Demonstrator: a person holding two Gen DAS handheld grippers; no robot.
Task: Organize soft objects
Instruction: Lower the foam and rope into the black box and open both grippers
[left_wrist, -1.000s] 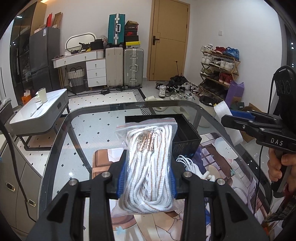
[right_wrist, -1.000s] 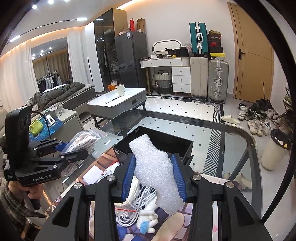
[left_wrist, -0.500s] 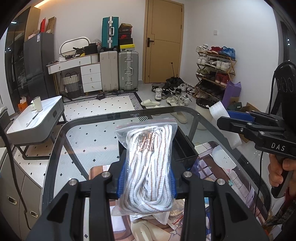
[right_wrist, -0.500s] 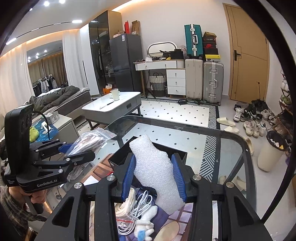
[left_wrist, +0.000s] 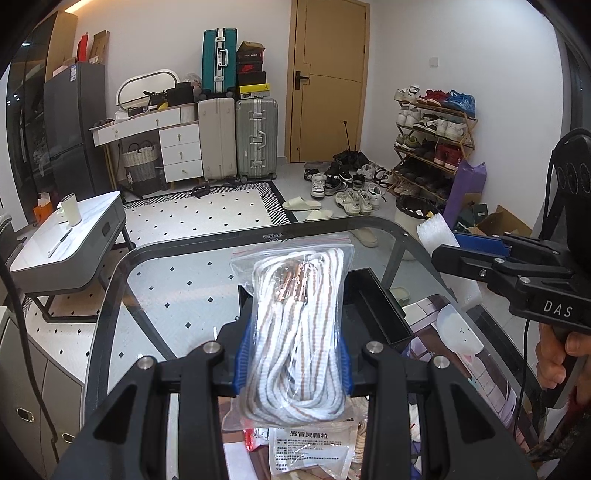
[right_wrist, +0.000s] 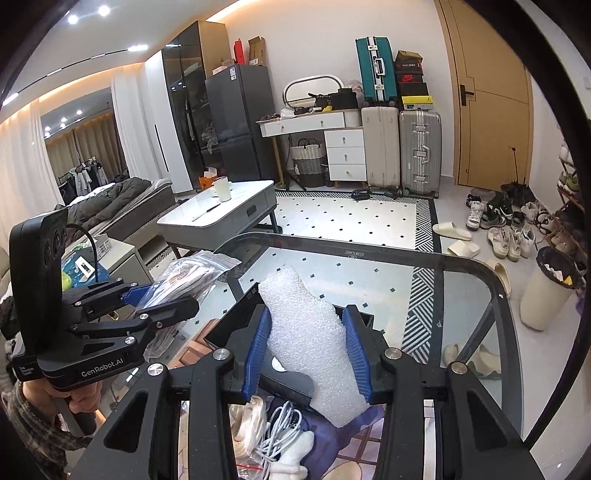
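My left gripper (left_wrist: 291, 363) is shut on a clear zip bag of white striped rope (left_wrist: 295, 332), held above the glass table; it shows in the right wrist view (right_wrist: 184, 280) too. My right gripper (right_wrist: 306, 354) is shut on a piece of white foam (right_wrist: 310, 350), also seen at the right of the left wrist view (left_wrist: 437, 236). A black open box (left_wrist: 376, 310) stands on the table behind the bag and below the foam (right_wrist: 240, 317).
The glass table (left_wrist: 177, 280) has a rounded dark rim. On it below the grippers lie white cables (right_wrist: 280, 424), a white plush (right_wrist: 291, 465), a medicine sachet (left_wrist: 310, 450) and a printed mat (left_wrist: 480, 365). A low grey side table (left_wrist: 66, 243) stands to the left.
Both grippers have risen and pulled back with their loads. The black box now sits lower and closer under the rope bag and the foam.
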